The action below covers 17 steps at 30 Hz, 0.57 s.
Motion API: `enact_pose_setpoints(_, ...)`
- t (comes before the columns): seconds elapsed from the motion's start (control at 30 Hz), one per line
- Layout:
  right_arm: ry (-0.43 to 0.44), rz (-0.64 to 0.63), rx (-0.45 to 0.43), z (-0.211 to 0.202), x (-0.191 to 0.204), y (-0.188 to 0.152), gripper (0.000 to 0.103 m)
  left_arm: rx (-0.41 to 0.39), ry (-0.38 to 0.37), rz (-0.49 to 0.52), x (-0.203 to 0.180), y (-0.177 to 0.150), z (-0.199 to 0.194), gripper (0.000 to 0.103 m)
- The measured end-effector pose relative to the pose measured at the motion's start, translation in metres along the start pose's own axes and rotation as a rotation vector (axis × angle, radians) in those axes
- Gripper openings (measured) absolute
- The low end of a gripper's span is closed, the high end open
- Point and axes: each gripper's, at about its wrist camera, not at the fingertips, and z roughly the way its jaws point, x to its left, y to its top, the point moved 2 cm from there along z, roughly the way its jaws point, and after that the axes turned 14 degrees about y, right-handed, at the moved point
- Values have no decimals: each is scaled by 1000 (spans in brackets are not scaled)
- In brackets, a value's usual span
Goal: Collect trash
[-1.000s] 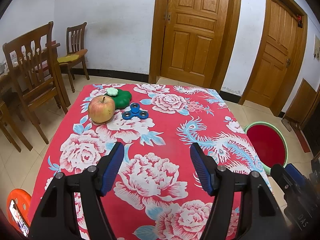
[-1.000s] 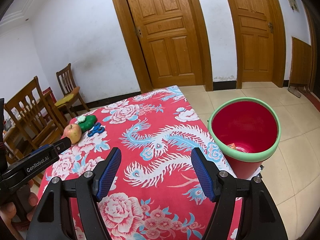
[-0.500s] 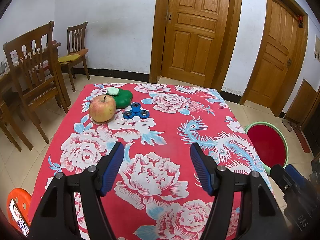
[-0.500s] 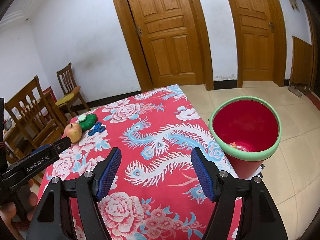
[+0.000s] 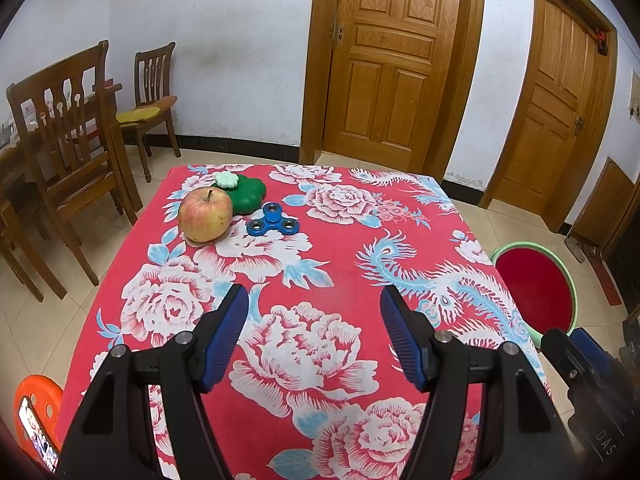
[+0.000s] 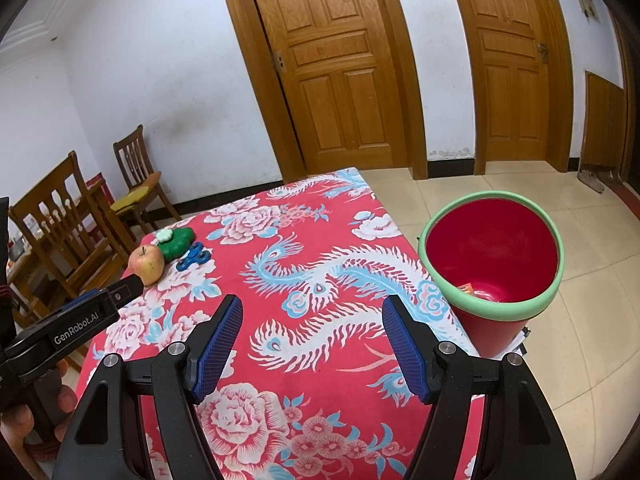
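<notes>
L gripper (image 5: 312,304) open, empty, over tablecloth (image 5: 320,240). R gripper (image 6: 312,312) open, empty. Apple (image 5: 205,215), green toy (image 5: 246,193), spinner (image 5: 273,222) far left. Bin (image 6: 496,264) right of table.

Tablecloth (image 5: 328,240): I see red, with white-pink peonies and pale blue phoenix plumes.
Apple (image 5: 205,214): red-pink streaked over yellow.
Spinner (image 5: 273,222): blue.
Clover-shaped toy (image 5: 248,196): dark green, with a pale mint top piece.
Bin (image 6: 492,258): red inside and out, mint green rim.
My finger pads (image 5: 224,338): ribbed blue on black.
Doors (image 5: 390,60): honey-brown wood.
</notes>
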Motion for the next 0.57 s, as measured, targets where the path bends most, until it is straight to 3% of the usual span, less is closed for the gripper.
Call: enact_pose_setpoints(0.57,1,2,7,0,1,-5,74,7,2,-3,2,-1,0,68)
